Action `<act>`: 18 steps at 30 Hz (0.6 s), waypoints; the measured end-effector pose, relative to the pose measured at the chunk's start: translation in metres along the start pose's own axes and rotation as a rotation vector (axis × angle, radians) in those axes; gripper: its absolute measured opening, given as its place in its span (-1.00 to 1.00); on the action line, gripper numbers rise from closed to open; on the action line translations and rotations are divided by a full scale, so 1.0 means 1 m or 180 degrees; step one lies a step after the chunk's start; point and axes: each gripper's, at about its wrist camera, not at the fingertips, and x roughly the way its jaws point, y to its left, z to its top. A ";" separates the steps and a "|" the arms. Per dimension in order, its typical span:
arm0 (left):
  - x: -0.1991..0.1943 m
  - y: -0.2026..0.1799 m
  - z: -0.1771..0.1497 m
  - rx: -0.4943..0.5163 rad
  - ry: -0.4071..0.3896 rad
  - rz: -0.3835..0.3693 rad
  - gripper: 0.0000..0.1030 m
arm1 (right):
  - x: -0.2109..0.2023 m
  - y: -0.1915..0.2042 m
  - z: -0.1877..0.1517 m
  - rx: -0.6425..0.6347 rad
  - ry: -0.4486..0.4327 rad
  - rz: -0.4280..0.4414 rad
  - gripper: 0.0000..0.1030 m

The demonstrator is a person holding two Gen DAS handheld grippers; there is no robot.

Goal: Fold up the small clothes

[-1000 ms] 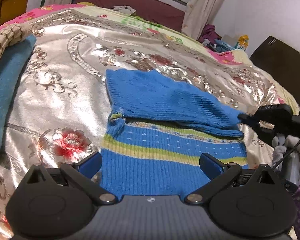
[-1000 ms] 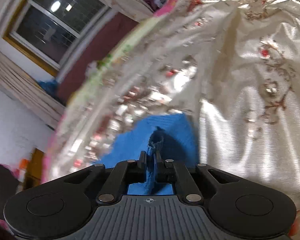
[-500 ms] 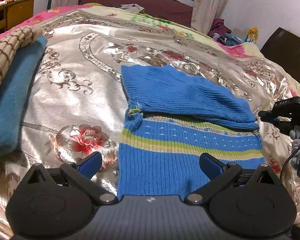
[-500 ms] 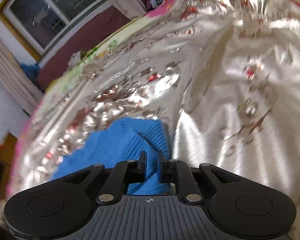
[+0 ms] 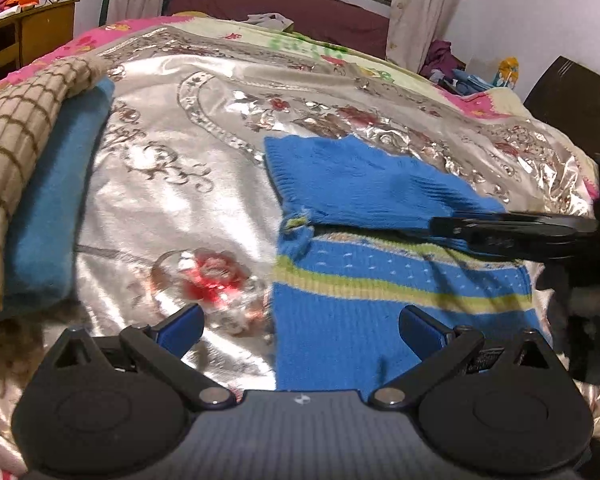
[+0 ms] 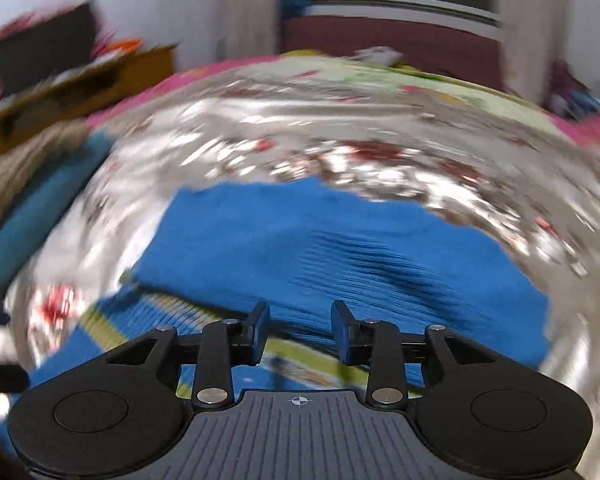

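A blue knitted garment (image 5: 384, 320) with a green-yellow stripe lies flat on the silver floral bedspread (image 5: 180, 184). Its plain blue upper half (image 5: 364, 188) is folded down over the striped part. My left gripper (image 5: 302, 320) hovers open at the garment's near edge and holds nothing. My right gripper (image 6: 300, 314) hangs over the folded edge (image 6: 308, 264) with its jaws opening. The cloth lies under them, and nothing is pressed between the pads. In the left wrist view the right gripper (image 5: 436, 226) reaches in from the right, low over the fold line.
A folded blue blanket (image 5: 56, 208) and a beige checked one (image 5: 16, 140) lie along the bed's left side. A wooden desk (image 5: 40, 28) stands at the back left, and a dark headboard (image 5: 572, 100) at the right. Loose clothes (image 5: 452, 68) are piled at the far right.
The right gripper let go of the blue flap's corner, rolled upright and swung in from the right over the garment. The left gripper stayed open and hardly moved.
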 end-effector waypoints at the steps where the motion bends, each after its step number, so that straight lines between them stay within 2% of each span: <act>1: -0.001 0.003 -0.001 -0.0013 0.0012 0.0008 1.00 | 0.007 0.005 0.001 -0.0082 0.0052 0.0004 -0.35; 3: 0.000 0.008 -0.003 -0.0045 0.0038 0.0033 1.00 | 0.017 0.011 0.004 -0.0183 0.0113 -0.0012 -0.35; 7: 0.002 0.017 -0.003 -0.0147 0.0069 0.0060 1.00 | 0.028 0.021 0.008 -0.0117 0.0157 0.0062 -0.36; 12: 0.002 0.019 -0.003 -0.0162 0.0066 0.0082 1.00 | 0.037 0.033 0.010 -0.0071 0.0165 -0.0021 -0.41; 18: -0.003 0.015 -0.004 -0.0061 0.0108 0.0070 1.00 | 0.017 0.020 0.010 0.0228 0.0151 0.0096 -0.41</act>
